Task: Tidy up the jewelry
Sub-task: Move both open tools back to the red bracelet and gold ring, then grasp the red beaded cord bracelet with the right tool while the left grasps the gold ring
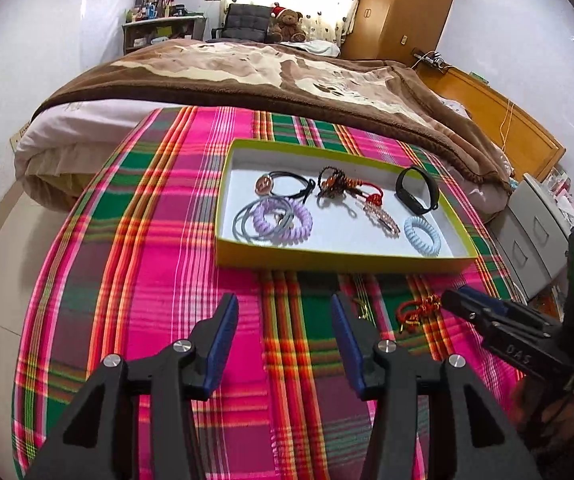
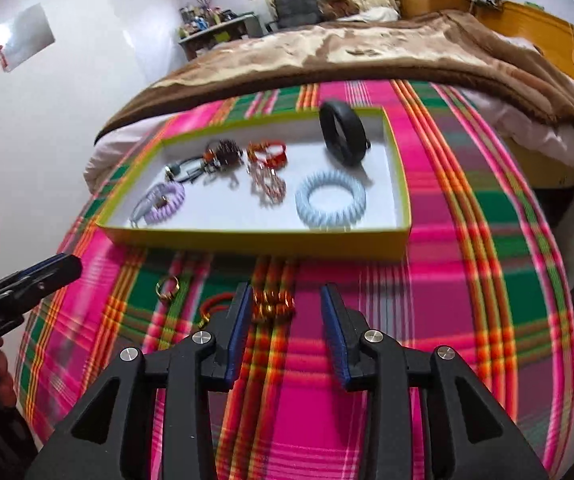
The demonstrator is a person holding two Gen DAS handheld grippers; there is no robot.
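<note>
A bright pink, green and orange plaid cloth (image 1: 159, 248) covers the work surface, with a bed under a brown plush blanket (image 1: 271, 72) behind it. On the cloth sits one shallow rectangular tray with yellow-green walls and a white floor (image 1: 343, 262). Counted from left to right, the tray holds one grey elastic hair loop (image 1: 247, 220), one lilac spiral hair tie (image 1: 283, 220) lying over that loop, one black cord bracelet with a round copper charm (image 1: 283, 184), one dark beaded bracelet with red cord (image 1: 337, 184), one clear pink bead strand (image 1: 383, 218), one pale blue spiral hair tie (image 1: 423, 236) and one black wristband (image 1: 417, 190). Outside the tray, on the cloth in front of it, lie two pieces: one small gold ring (image 2: 168, 286) and, to its right, one red cord bracelet with gold beads (image 2: 271, 306). The left gripper (image 1: 285, 312) hovers with its jaws spread apart and holds nothing. The right gripper (image 2: 285, 300) is also spread wide, with the gold beads between its fingertips but not clasped.
</note>
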